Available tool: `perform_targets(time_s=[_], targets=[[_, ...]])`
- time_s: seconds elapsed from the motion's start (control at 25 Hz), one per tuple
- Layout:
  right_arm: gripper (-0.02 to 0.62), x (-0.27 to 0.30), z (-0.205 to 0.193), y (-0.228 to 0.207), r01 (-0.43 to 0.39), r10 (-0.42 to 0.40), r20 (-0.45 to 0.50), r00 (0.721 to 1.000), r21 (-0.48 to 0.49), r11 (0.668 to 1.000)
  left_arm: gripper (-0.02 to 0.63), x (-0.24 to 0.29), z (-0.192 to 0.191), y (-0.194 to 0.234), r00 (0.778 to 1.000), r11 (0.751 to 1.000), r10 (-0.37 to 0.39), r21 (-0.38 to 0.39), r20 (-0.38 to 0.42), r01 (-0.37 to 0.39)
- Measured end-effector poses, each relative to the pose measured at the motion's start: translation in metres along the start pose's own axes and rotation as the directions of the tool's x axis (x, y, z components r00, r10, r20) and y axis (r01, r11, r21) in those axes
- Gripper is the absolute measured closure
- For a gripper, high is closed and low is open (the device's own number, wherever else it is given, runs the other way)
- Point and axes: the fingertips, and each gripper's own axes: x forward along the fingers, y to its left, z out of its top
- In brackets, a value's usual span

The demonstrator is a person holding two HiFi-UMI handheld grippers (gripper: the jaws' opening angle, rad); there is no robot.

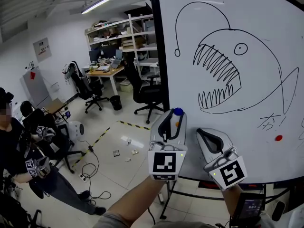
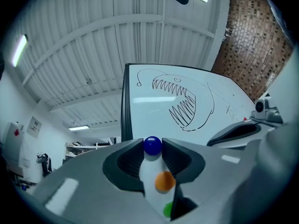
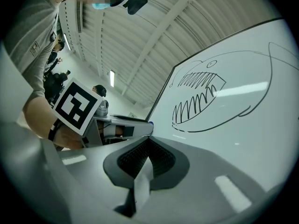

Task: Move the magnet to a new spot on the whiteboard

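1. L claw [image 1: 175,116] was pinching the blue magnet [image 2: 152,145] at its jaw tips, jaws apart only by the magnet's width.
2. Magnet was off the whiteboard [image 1: 259,18], approx. 7 o'clock of the fish drawing [image 1: 219,72], prob. held clear for re-placing.
3. R claw [image 1: 201,132], at L's 3 o'clock, was pressed together, empty.
4. Red magnet [image 1: 279,137] sat on the board, 4 o'clock of the fish.
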Motion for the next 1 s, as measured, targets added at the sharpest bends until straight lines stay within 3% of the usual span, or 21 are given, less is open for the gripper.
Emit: perform_targets(time_s=[0.44, 0.68, 0.84, 1.0], targets=[[0.594, -0.003, -0.002, -0.006, 0.01, -0.01, -0.004, 1.0, 0.002, 1.0, 0.483, 0.002, -0.002, -0.001, 1.0, 1.0, -0.003, -0.008, 0.01, 0.003], [0.594, -0.01, -0.003, -0.008, 0.009, -0.009, -0.006, 1.0, 0.003, 1.0, 0.483, -0.008, 0.012, -0.008, 0.999, 0.999, 0.012, 0.032, 0.039, -0.013], [0.594, -0.023, -0.003, -0.015, 0.024, -0.024, -0.011, 1.0, 0.009, 1.0, 0.488, -0.009, 0.015, -0.028, 0.999, 0.999, -0.011, 0.035, 0.042, 0.009], [0.594, -0.047, -0.003, -0.031, 0.056, -0.056, -0.02, 0.998, 0.0, 0.998, 0.532, -0.008, 0.019, -0.064, 0.997, 0.998, -0.056, 0.017, 0.057, 0.055]])
